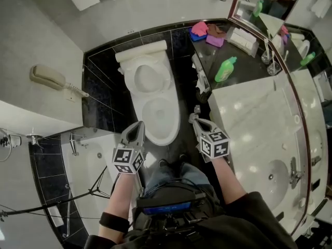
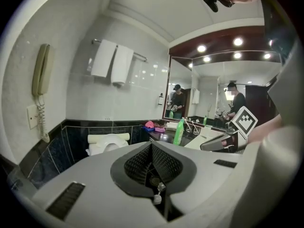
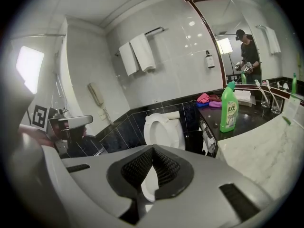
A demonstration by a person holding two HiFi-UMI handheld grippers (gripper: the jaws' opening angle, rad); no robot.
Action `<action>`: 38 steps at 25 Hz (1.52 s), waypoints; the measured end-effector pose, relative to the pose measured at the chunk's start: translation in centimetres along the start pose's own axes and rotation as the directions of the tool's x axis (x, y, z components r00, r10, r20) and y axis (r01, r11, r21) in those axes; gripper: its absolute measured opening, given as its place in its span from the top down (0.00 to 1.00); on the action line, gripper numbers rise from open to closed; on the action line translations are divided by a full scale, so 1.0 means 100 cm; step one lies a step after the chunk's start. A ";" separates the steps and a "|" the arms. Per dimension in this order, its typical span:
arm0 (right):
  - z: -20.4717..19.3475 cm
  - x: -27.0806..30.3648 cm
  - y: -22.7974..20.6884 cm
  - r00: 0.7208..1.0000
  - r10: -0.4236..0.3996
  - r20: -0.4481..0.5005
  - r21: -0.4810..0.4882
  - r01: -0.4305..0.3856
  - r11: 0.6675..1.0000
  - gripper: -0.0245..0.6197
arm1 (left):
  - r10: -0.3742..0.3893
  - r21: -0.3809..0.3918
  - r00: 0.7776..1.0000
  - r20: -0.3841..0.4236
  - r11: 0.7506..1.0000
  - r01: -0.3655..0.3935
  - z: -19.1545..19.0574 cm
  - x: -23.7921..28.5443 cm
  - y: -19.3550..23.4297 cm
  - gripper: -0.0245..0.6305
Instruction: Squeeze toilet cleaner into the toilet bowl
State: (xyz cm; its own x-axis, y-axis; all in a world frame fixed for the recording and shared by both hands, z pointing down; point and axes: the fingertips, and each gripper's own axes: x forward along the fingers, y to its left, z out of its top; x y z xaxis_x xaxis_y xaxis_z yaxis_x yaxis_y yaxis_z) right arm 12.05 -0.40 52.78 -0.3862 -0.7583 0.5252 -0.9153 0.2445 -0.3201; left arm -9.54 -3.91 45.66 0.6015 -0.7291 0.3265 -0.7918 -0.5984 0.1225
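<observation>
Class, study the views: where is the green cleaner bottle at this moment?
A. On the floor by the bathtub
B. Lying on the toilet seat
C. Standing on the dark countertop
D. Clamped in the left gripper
C: the green bottle stands upright on the dark countertop, off to the side of the toilet.

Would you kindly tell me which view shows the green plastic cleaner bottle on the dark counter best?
The right gripper view: the green plastic cleaner bottle stands upright, unobstructed, its label readable. The head view shows it from above, foreshortened; the left gripper view shows it small and distant.
</observation>
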 end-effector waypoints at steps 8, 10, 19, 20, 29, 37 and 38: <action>0.006 -0.006 -0.001 0.995 -0.092 0.026 0.025 0.091 0.996 0.96 | -0.116 0.033 0.993 0.009 0.993 0.116 0.014 0.014 0.007 0.96; 0.007 -0.008 -0.006 0.992 -0.122 0.037 0.034 0.121 0.992 0.96 | -0.147 0.044 0.989 0.016 0.988 0.146 0.017 0.018 0.007 0.96; 0.025 -0.030 -0.062 0.975 -0.203 0.088 0.070 0.198 0.978 0.96 | -0.234 0.079 0.972 0.006 0.969 0.233 0.019 0.061 -0.021 0.96; 0.027 -0.029 -0.071 0.976 -0.201 0.088 0.073 0.195 0.978 0.96 | -0.242 0.095 0.970 0.006 0.966 0.240 0.020 0.069 -0.027 0.96; 0.051 -0.034 -0.157 0.979 -0.194 0.066 0.061 0.190 0.980 0.96 | -0.315 0.124 0.948 -0.038 0.940 0.317 0.016 0.156 -0.101 0.95; 0.064 -0.035 -0.226 0.978 -0.198 0.071 0.076 0.192 0.978 0.96 | -0.434 0.139 0.899 -0.061 0.888 0.438 0.018 0.241 -0.168 0.78; 0.065 -0.033 -0.233 0.978 -0.198 0.073 0.079 0.192 0.978 0.96 | -0.453 0.141 0.889 -0.066 0.878 0.458 0.017 0.252 -0.175 0.73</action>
State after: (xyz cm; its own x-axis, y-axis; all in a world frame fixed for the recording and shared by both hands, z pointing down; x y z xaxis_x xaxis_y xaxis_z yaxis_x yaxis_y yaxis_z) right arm 35.40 -7.47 53.37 -0.1882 -0.8335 0.5195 -0.9605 0.0456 -0.2747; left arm 19.63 -12.33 50.17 0.8866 -0.3548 0.2967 -0.4043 -0.9060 0.1250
